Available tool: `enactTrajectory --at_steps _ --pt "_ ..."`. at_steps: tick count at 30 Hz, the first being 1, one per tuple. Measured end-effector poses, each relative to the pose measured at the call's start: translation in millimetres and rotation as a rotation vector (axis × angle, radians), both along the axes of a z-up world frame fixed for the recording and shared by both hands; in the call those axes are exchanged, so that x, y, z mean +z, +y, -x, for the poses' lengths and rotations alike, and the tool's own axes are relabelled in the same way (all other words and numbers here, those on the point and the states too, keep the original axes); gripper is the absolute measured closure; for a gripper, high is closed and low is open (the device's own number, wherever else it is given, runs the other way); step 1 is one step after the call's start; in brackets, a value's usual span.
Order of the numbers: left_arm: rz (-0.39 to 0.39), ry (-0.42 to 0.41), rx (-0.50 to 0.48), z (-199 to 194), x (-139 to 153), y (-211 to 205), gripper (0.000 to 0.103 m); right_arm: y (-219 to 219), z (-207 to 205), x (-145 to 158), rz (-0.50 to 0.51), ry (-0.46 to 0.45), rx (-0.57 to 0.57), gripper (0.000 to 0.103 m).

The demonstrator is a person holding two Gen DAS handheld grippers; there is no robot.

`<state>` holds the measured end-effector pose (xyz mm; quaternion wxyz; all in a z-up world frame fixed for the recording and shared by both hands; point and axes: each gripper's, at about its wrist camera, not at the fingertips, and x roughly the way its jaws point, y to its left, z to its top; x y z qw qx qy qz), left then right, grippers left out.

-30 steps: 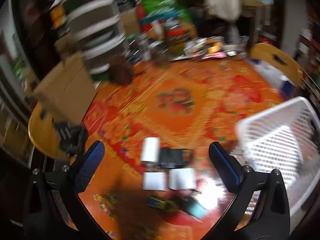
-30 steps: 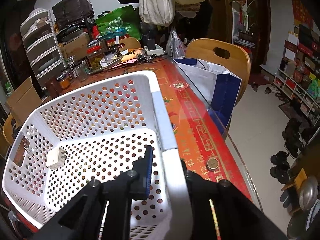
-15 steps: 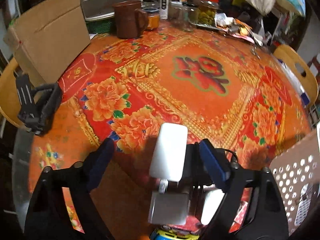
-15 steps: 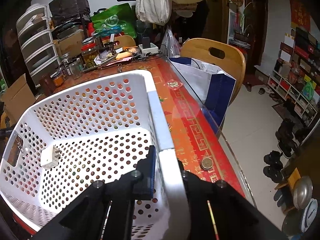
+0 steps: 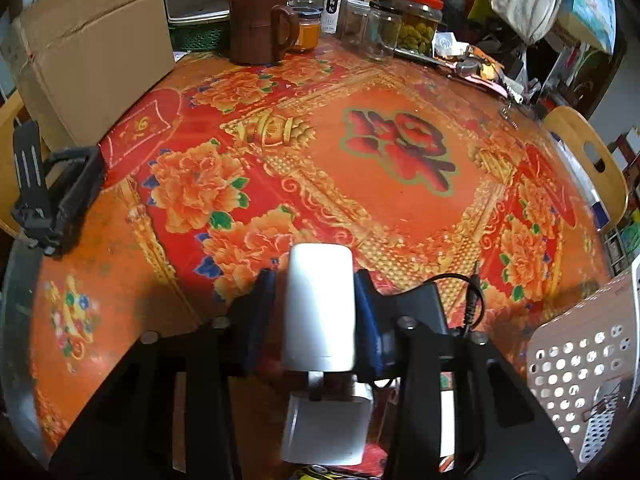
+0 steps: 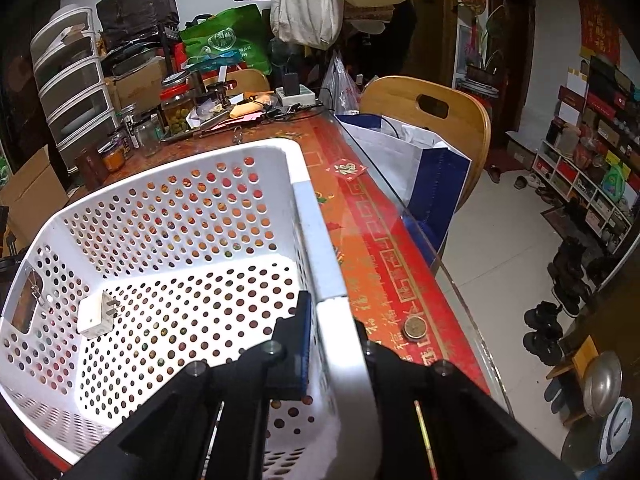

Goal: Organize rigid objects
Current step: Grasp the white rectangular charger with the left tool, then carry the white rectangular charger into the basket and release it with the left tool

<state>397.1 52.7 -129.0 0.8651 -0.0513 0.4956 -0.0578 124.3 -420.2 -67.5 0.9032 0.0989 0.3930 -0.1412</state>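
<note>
On the red, flower-patterned tabletop my left gripper is closing flat on the sides of a white charger, light, stiff and slick, while my right gripper stays clamped on the basket rim

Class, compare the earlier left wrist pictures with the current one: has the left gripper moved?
Yes. The left gripper has come down toward the tablecloth, and its fingers are closing around the white charger.

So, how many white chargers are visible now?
3 chargers: one between the closing jaws of the left gripper, one on the table near it, one inside the basket. Others may be hidden.
</note>
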Motion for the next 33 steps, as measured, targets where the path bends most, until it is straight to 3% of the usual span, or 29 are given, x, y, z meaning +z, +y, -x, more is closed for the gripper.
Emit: enactTrajectory --at_steps 9,19,33 --pt "0.014 -0.038 0.049 8.2 4.9 10.3 0.075 -0.4 -0.9 -0.6 -0.003 -0.003 0.002 0.097" --pt "-0.035 -0.127 0.055 23.8 28.1 6.2 0.075 0.4 -0.8 0.2 -0.009 -0.010 0.011 0.097" --pt "-0.157 -0.268 0.037 65.4 118.0 -32.2 0.075 1.1 -1.7 -1.1 -0.005 -0.021 0.032 0.097"
